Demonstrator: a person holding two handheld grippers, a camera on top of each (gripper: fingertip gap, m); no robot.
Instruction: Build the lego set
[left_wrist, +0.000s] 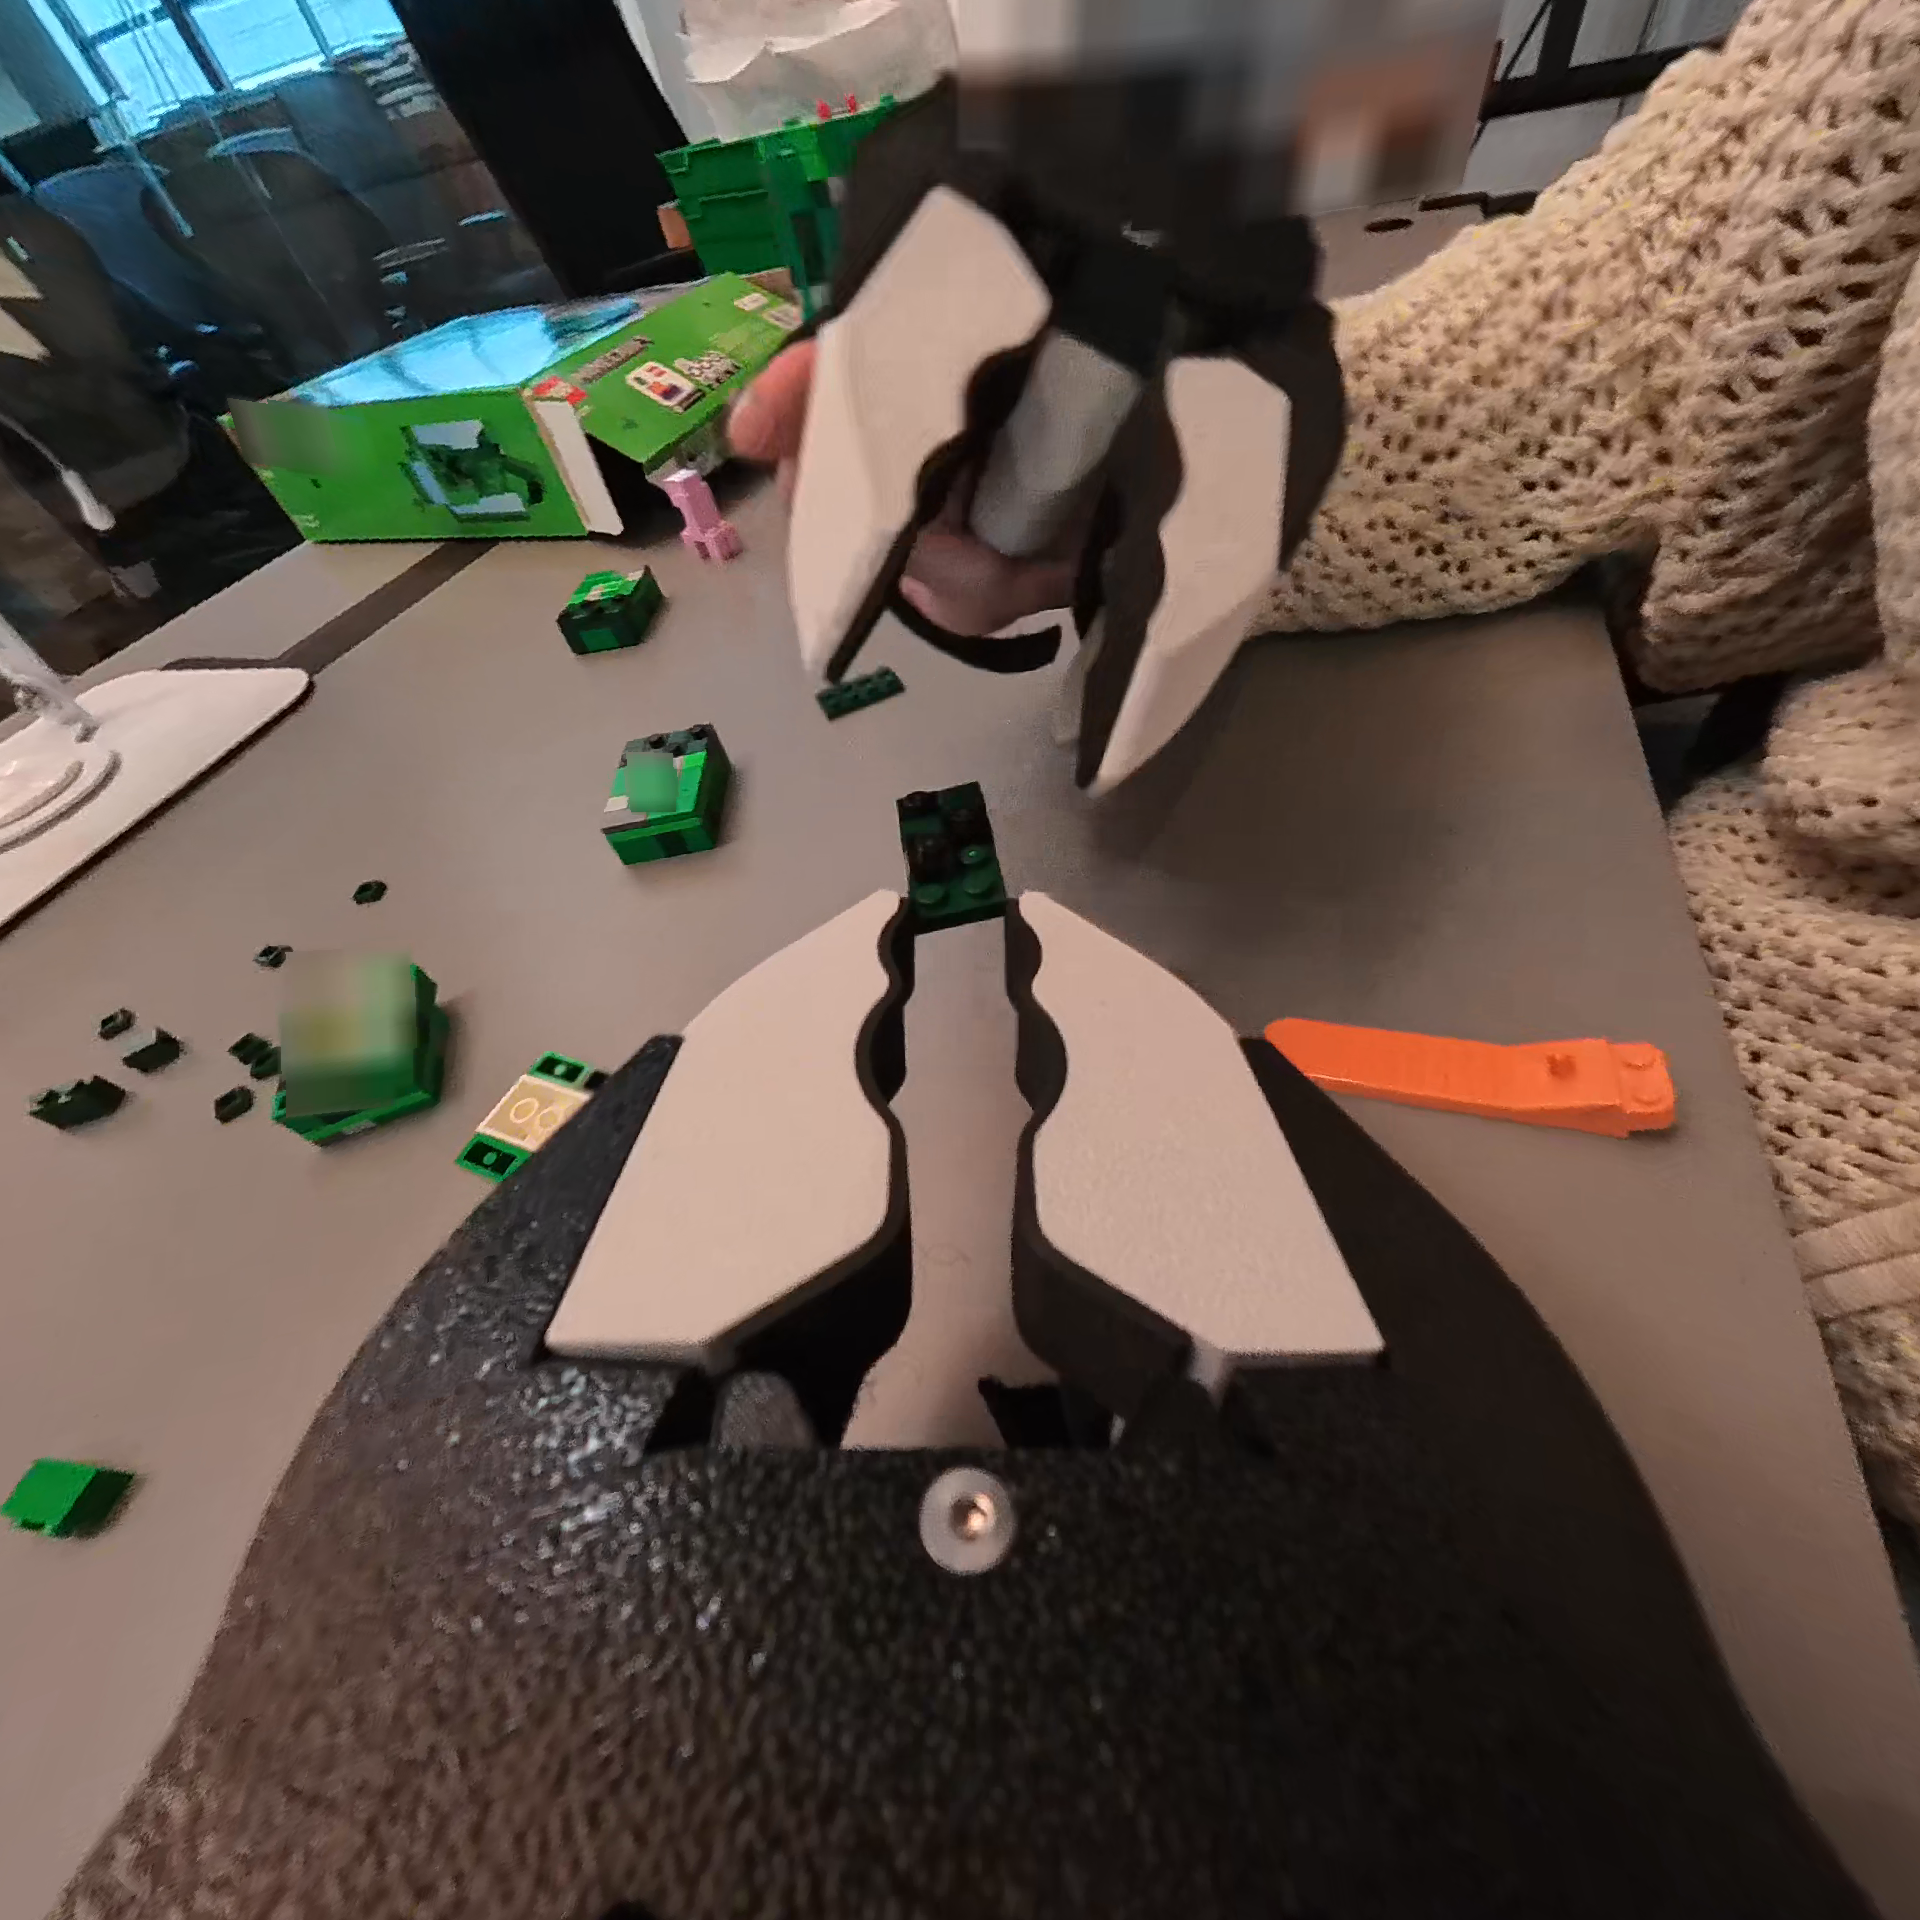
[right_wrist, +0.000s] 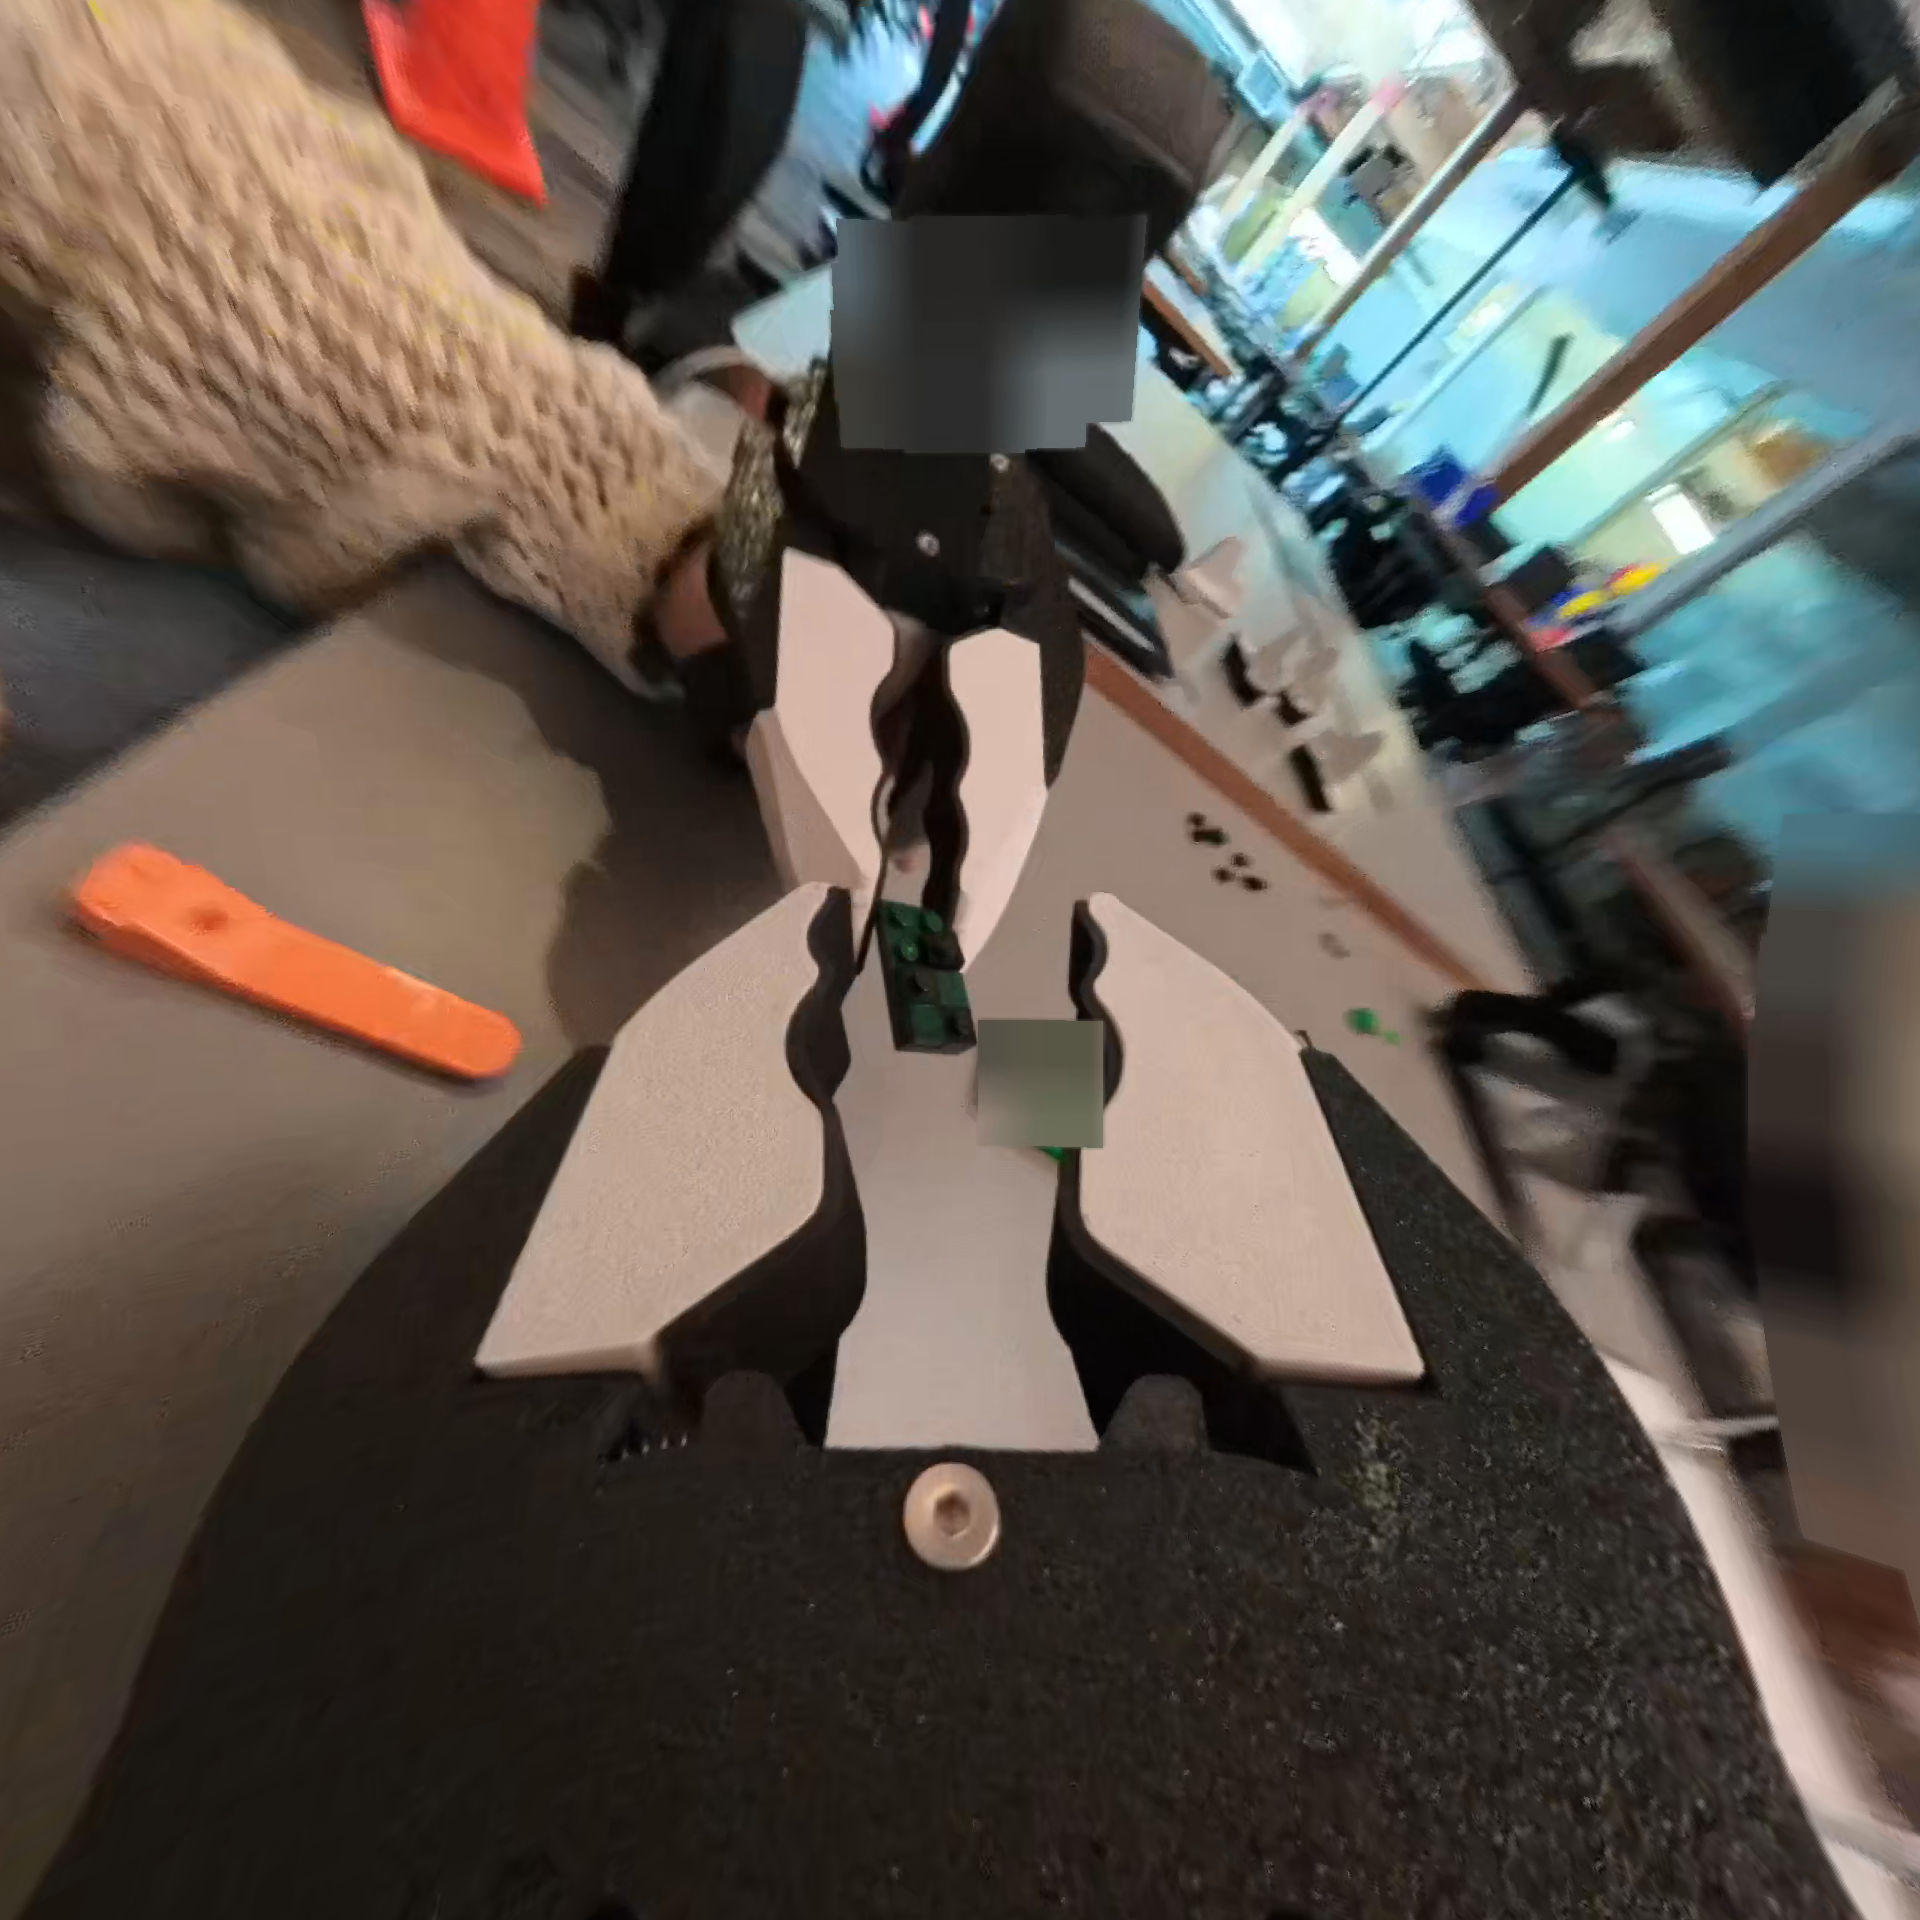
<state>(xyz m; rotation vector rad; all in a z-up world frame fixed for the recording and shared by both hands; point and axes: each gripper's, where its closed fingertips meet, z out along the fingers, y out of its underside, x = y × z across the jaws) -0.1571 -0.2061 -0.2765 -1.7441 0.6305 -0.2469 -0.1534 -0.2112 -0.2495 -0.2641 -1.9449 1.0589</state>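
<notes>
My left gripper (left_wrist: 958, 906) is shut on the near end of a small dark green plate assembly (left_wrist: 951, 847) and holds it just above the grey table (left_wrist: 1351, 914). My right gripper (left_wrist: 961, 717) faces it from beyond, open and empty, its tips just above and past the assembly. In the right wrist view my right gripper (right_wrist: 961, 902) is open, and the assembly (right_wrist: 927, 982) lies between its fingers, gripped by the left gripper (right_wrist: 920, 906). A loose dark green plate (left_wrist: 860, 691) lies on the table behind.
An orange brick separator (left_wrist: 1486, 1081) lies to the right, also in the right wrist view (right_wrist: 291, 966). Small green builds (left_wrist: 665, 795) (left_wrist: 611, 610), loose dark pieces (left_wrist: 78, 1101), a green brick (left_wrist: 68, 1496), a pink figure (left_wrist: 704, 514) and a green box (left_wrist: 436, 457) lie at left. A knitted sleeve (left_wrist: 1662, 416) borders the right.
</notes>
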